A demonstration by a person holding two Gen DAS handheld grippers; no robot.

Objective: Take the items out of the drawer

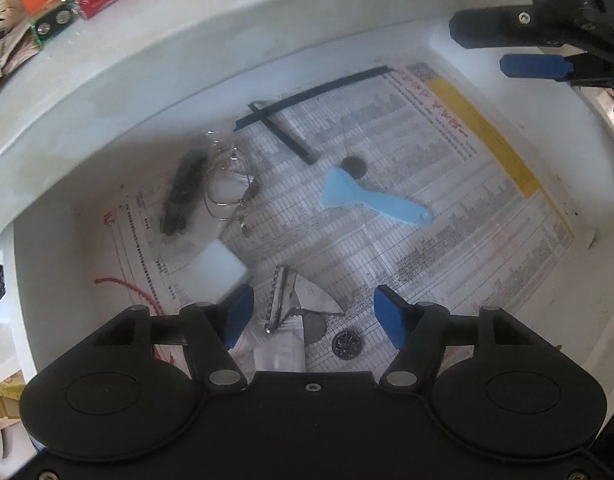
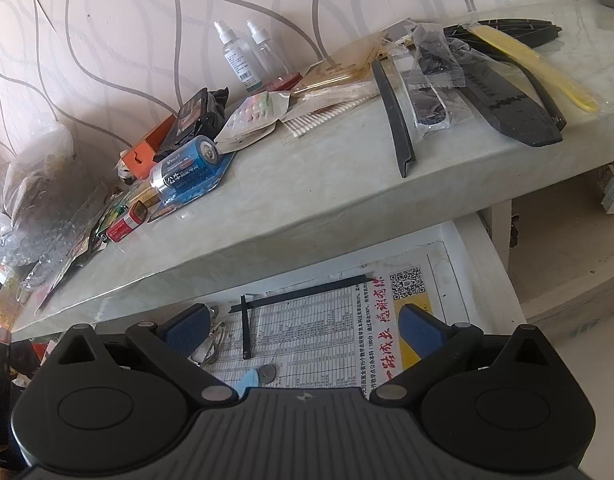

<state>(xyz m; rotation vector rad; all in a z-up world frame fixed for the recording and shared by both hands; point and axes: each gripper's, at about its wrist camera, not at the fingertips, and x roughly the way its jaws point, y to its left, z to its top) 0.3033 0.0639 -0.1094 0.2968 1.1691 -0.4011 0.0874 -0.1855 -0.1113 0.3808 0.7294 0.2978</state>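
Note:
The open white drawer point(image 1: 55, 248) is lined with printed newspaper point(image 1: 467, 220). On the paper lie a light blue plastic scraper point(image 1: 371, 200), a dark coin point(image 1: 354, 166), two crossed black strips point(image 1: 307, 96), a clear bag with a black item and wire rings point(image 1: 195, 192), a white block point(image 1: 215, 264) and a metal toothed piece point(image 1: 281, 300). My left gripper point(image 1: 313, 312) hangs open low over the toothed piece and a small packet, its pads touching neither. My right gripper point(image 2: 305, 326) is open and empty above the drawer's far side, and it also shows in the left wrist view point(image 1: 503, 50).
Just above the drawer, the pale countertop point(image 2: 307, 184) overhangs it, crowded with a battery pack point(image 2: 191, 172), spray bottles point(image 2: 237, 56), a black strip point(image 2: 393, 116), bagged items and a yellow comb point(image 2: 535, 72). Another coin point(image 1: 347, 344) lies near my left fingers.

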